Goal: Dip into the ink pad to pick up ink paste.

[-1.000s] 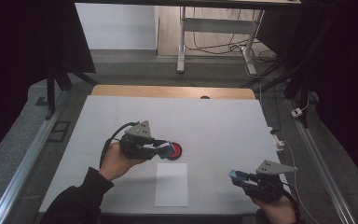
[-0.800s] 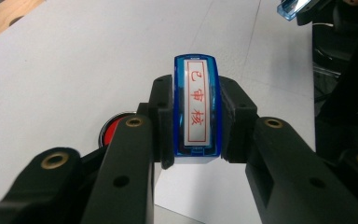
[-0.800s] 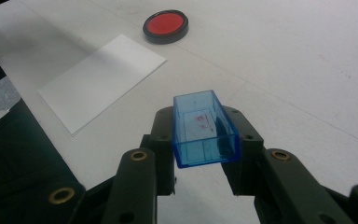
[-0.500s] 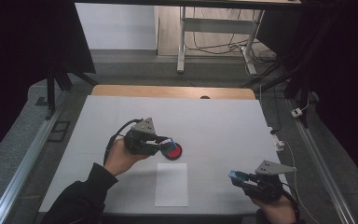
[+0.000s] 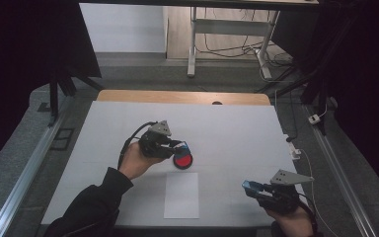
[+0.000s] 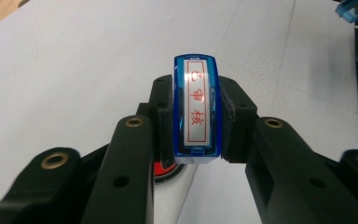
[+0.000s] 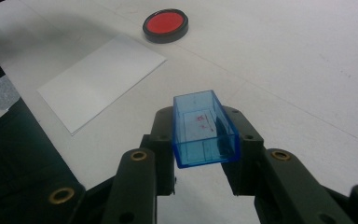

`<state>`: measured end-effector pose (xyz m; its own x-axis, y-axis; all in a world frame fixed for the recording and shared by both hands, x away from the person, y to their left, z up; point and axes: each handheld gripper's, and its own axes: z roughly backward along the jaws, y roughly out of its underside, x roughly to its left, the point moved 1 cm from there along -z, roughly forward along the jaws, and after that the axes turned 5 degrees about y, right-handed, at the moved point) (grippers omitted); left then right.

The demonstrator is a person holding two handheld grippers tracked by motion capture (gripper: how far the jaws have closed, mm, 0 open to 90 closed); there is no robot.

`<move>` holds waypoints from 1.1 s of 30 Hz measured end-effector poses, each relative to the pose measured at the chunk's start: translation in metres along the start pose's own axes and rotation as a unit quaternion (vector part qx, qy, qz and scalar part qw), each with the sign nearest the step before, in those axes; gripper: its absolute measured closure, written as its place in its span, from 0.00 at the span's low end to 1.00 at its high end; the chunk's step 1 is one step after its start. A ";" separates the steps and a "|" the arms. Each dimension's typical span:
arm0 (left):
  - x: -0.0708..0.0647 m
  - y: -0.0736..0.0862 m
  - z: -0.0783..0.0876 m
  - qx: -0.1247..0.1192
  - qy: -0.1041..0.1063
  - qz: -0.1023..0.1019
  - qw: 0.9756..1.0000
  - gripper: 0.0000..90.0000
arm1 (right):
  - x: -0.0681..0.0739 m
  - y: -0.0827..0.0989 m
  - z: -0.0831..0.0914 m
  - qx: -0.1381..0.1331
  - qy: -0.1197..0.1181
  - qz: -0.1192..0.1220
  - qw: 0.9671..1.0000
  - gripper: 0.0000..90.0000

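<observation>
My left gripper is shut on a blue stamp with a white label bearing red characters. It hangs just above the round red ink pad at the table's middle; a sliver of the ink pad peeks out beneath the stamp. Near the front right, my right gripper is shut on the stamp's clear blue cap, its hollow side up. The ink pad lies far off in the right gripper view, beyond a white sheet of paper.
The white paper lies at the front centre of the white table. A wooden strip runs along the far edge. Metal rails flank both sides, and a cable with a small plug sits at the right edge.
The left hand has carried the stamp right and slightly down, so it now stands over the ink pad. The right hand has stayed put.
</observation>
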<state>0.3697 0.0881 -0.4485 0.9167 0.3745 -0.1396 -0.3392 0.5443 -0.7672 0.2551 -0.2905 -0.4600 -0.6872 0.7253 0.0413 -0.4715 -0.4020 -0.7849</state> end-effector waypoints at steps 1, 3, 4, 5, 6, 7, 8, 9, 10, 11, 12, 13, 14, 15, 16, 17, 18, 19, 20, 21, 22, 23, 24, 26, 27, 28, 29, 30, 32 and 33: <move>0.001 0.000 -0.001 0.001 -0.001 0.000 1.000 0.77 | 0.000 0.000 0.000 0.000 0.000 0.000 1.000 0.75; 0.003 0.000 -0.004 0.004 -0.004 0.002 1.000 0.77 | 0.000 0.000 0.000 0.000 -0.001 0.001 1.000 0.75; 0.004 0.000 -0.006 0.005 -0.005 0.003 1.000 0.77 | 0.000 0.000 0.000 0.000 -0.001 0.000 1.000 0.75; 0.005 0.000 -0.007 0.007 -0.007 0.003 1.000 0.77 | 0.000 0.000 0.000 0.000 -0.001 0.001 1.000 0.75; 0.006 0.000 -0.008 0.011 -0.010 0.001 1.000 0.77 | 0.000 0.000 0.000 0.000 -0.001 0.001 1.000 0.75; 0.007 0.000 -0.010 0.013 -0.011 0.003 1.000 0.77 | 0.000 0.000 0.000 0.000 -0.001 0.001 1.000 0.75; 0.008 0.000 -0.012 0.014 -0.011 0.005 1.000 0.77 | 0.000 0.000 0.000 0.001 -0.001 0.000 1.000 0.75; 0.010 0.001 -0.013 0.015 -0.012 0.007 1.000 0.77 | 0.000 0.000 0.000 0.002 0.000 0.001 1.000 0.75; 0.011 0.001 -0.015 0.017 -0.013 0.009 1.000 0.77 | 0.000 0.000 0.000 0.002 0.000 0.001 1.000 0.75; 0.012 0.002 -0.017 0.019 -0.013 0.010 1.000 0.77 | 0.000 0.000 0.000 0.002 0.000 0.001 1.000 0.75; 0.013 0.002 -0.018 0.020 -0.014 0.012 1.000 0.77 | 0.000 0.000 0.000 0.002 0.000 0.002 1.000 0.75; 0.014 0.003 -0.020 0.024 -0.016 0.012 1.000 0.77 | 0.000 0.000 0.000 0.002 0.000 0.001 1.000 0.75; 0.015 0.003 -0.021 0.026 -0.017 0.013 0.999 0.77 | 0.000 0.000 0.000 0.002 0.000 0.001 1.000 0.75; 0.016 0.004 -0.023 0.027 -0.019 0.015 0.999 0.77 | 0.000 0.000 0.000 0.002 0.000 0.001 1.000 0.75; 0.017 0.005 -0.024 0.029 -0.019 0.017 0.999 0.77 | 0.000 0.000 0.000 0.002 -0.001 0.001 1.000 0.75; 0.018 0.006 -0.026 0.029 -0.019 0.022 0.999 0.77 | 0.000 0.000 0.000 0.002 -0.001 0.001 1.000 0.75; 0.019 0.007 -0.028 0.032 -0.019 0.023 0.999 0.77 | 0.000 0.000 0.000 0.003 -0.001 0.002 1.000 0.75; 0.020 0.008 -0.029 0.033 -0.018 0.026 0.999 0.77 | 0.000 0.000 0.000 0.003 -0.001 0.002 1.000 0.75; 0.020 0.009 -0.031 0.034 -0.018 0.029 0.999 0.77 | 0.000 0.000 0.000 0.003 0.000 0.003 1.000 0.75; 0.021 0.010 -0.033 0.037 -0.020 0.029 0.999 0.77 | 0.001 0.000 0.000 0.003 0.000 0.003 1.000 0.75; 0.021 0.011 -0.034 0.038 -0.023 0.030 0.999 0.77 | 0.001 0.000 0.000 0.004 0.000 0.003 1.000 0.75; 0.021 0.012 -0.036 0.042 -0.025 0.029 0.998 0.77 | 0.001 0.000 0.000 0.004 0.000 0.003 1.000 0.75; 0.021 0.012 -0.037 0.045 -0.025 0.028 0.998 0.77 | 0.001 0.000 0.000 0.004 0.000 0.003 1.000 0.75; 0.022 0.013 -0.039 0.050 -0.027 0.028 0.998 0.77 | 0.000 0.000 0.000 0.004 -0.001 0.003 1.000 0.75; 0.022 0.014 -0.040 0.051 -0.028 0.029 0.998 0.77 | 0.000 0.000 0.000 0.003 -0.002 0.003 1.000 0.75; 0.022 0.014 -0.041 0.052 -0.028 0.030 0.998 0.77 | 0.000 0.000 0.000 0.003 -0.001 0.003 1.000 0.75; 0.023 0.015 -0.042 0.053 -0.029 0.030 0.998 0.77 | 0.000 0.000 0.000 0.004 -0.001 0.004 1.000 0.75; 0.023 0.015 -0.043 0.054 -0.028 0.031 0.998 0.77 | 0.001 0.000 0.000 0.004 -0.001 0.004 1.000 0.75; 0.024 0.016 -0.044 0.057 -0.028 0.033 0.997 0.77 | 0.001 0.000 0.000 0.004 0.000 0.004 1.000 0.75; 0.024 0.016 -0.045 0.058 -0.028 0.035 0.997 0.77 | 0.001 0.000 0.000 0.004 -0.001 0.004 1.000 0.75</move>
<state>0.3958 0.0721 -0.4925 0.8778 0.4544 -0.1515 -0.4266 0.5979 -0.6786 0.2548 -0.2897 -0.4602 -0.6920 0.7211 0.0350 -0.4700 -0.4131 -0.7801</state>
